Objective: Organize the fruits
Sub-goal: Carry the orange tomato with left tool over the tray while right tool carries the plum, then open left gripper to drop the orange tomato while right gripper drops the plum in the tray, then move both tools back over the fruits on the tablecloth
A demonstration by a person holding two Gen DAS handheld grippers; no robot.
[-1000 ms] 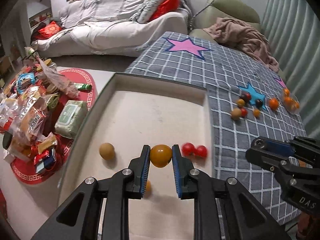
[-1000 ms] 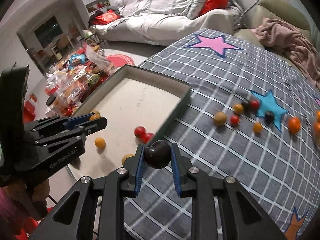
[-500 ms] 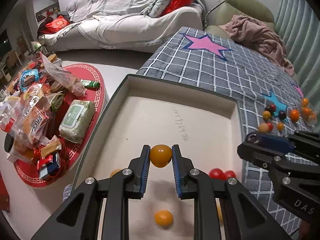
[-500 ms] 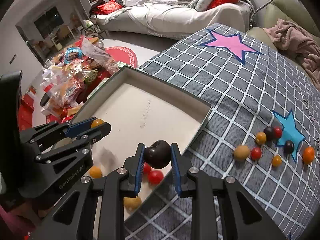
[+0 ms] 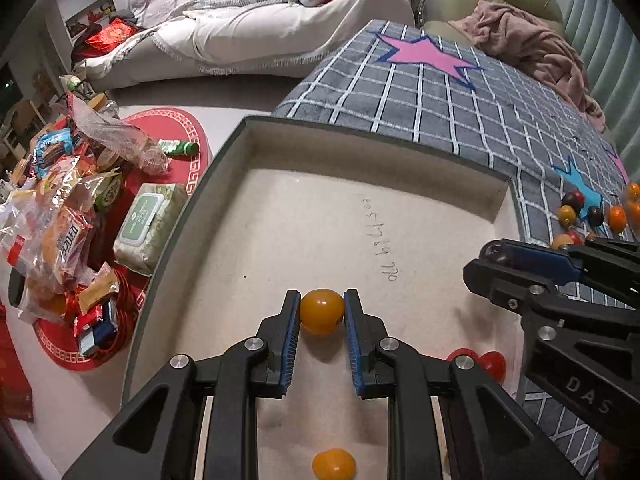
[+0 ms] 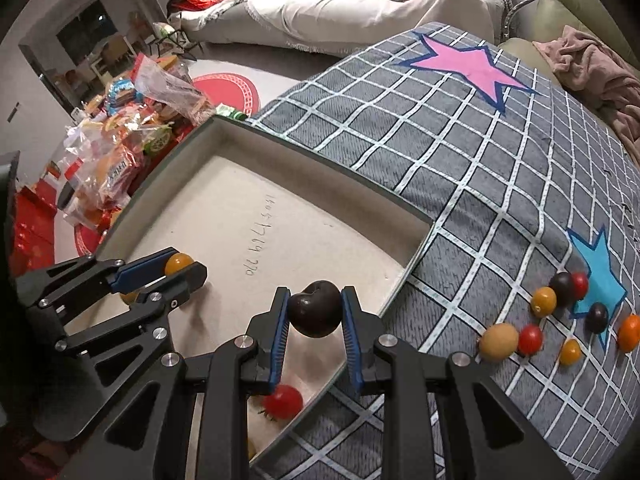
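While both claws hang over the tray | left gripper clamped on a yellow tomato, mid-tray | right gripper clamped on a dark plum, by the tray's right edge | loose fruits on the checked cloth beyond that edge

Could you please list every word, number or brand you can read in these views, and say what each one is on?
"DAS": on the right gripper.
Handwritten digits on the tray floor: unclear, ending roughly "770".
Wipes pack label: too small.
Snack packets: print blurred.
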